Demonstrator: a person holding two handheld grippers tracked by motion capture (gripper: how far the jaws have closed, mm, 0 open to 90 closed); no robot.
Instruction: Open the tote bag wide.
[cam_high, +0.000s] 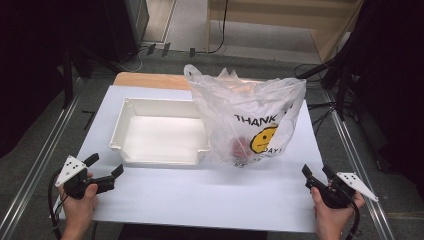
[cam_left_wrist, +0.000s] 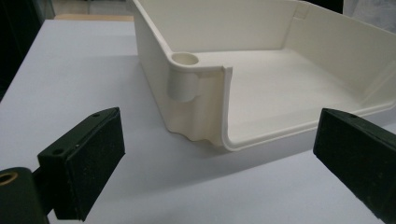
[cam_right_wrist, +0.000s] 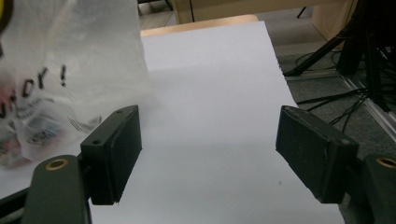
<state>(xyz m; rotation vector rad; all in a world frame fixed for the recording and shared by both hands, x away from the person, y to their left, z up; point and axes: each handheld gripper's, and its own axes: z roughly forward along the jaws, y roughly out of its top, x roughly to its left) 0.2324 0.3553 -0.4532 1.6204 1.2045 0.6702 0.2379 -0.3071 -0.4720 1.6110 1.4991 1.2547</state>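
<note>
A clear plastic bag (cam_high: 247, 117) printed "THANK YOU" with a yellow smiley stands upright at the table's middle right, with reddish items dimly showing inside. To its left sits an empty cream tray (cam_high: 127, 116). My left gripper (cam_high: 105, 167) rests near the front left corner, open, its jaws pointing at the tray's near corner (cam_left_wrist: 187, 79). My right gripper (cam_high: 317, 174) is at the front right edge, open with nothing between the jaws. The bag (cam_right_wrist: 60, 79) is at the left of the right gripper view.
The white table top (cam_high: 210, 192) has free room along the front. A wooden board (cam_high: 150, 80) pokes out at the back edge. Metal rails (cam_high: 35, 170) run down both sides, and cables (cam_high: 320, 107) lie on the floor at the right.
</note>
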